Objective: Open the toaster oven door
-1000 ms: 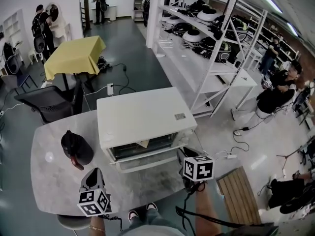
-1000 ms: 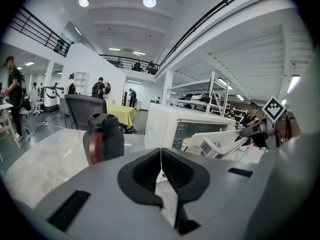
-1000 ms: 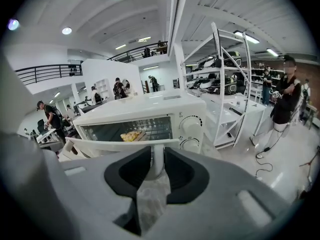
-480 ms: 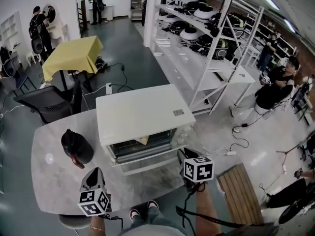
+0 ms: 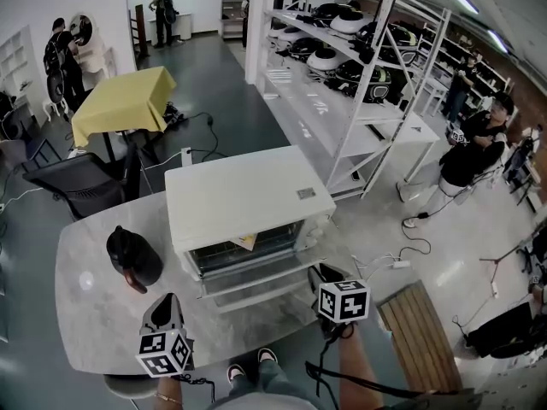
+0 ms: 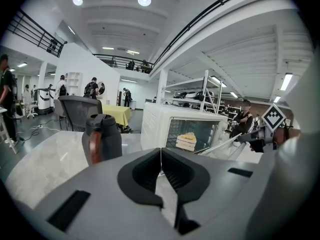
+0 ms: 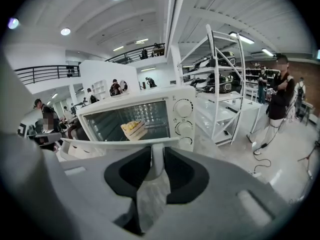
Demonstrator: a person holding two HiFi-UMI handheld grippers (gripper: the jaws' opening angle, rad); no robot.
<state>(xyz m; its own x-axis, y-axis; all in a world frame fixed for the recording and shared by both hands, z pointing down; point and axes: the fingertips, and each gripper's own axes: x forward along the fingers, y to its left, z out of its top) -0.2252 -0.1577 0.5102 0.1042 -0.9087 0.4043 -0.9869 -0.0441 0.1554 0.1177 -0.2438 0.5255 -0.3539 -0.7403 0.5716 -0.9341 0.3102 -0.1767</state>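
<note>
Lowered further, oven door (image 5: 256, 290) sits gripped by right tongs (image 7: 156, 159); left tongs (image 6: 160, 156) closed over marble table (image 5: 94, 314).

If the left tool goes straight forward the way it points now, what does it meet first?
Probably the toaster oven, near its left front corner. The dark jug stands to the left of that line. Depth is unclear in this view, so this is only a guess.

Grey table (image 5: 90, 319) carries white toaster oven (image 5: 244, 199), black jug (image 5: 132, 256) alongside.
</note>
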